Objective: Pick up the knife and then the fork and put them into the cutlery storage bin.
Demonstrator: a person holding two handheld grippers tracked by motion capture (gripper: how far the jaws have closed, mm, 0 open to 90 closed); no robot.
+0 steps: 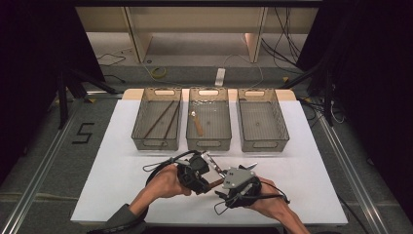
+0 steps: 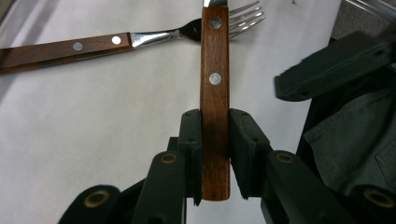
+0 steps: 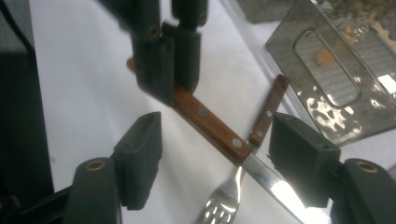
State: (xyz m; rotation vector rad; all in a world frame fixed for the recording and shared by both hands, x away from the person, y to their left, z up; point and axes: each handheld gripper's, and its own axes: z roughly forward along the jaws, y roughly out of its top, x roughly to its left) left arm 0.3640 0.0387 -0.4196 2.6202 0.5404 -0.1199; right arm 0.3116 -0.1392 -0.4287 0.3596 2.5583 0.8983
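A knife with a wooden handle (image 2: 215, 60) is held a little above the white table, and my left gripper (image 2: 215, 126) is shut on the rear end of that handle. In the right gripper view the same knife (image 3: 210, 126) runs from the left gripper's jaws down to its steel blade. A wooden-handled fork (image 2: 116, 42) lies on the table, its tines under the knife's blade end. My right gripper (image 3: 219, 158) stands open, its jaws to either side of the knife and the fork (image 3: 224, 196) without touching them. From above, both grippers (image 1: 207, 184) (image 1: 234, 183) meet at the table's near middle.
Three metal mesh baskets stand in a row at the far side. The left basket (image 1: 157, 141) holds brown sticks, the middle basket (image 1: 208, 142) a wooden-handled spoon, and the right basket (image 1: 263, 142) shows nothing inside. White table surface (image 1: 311, 165) lies open on either side of the hands.
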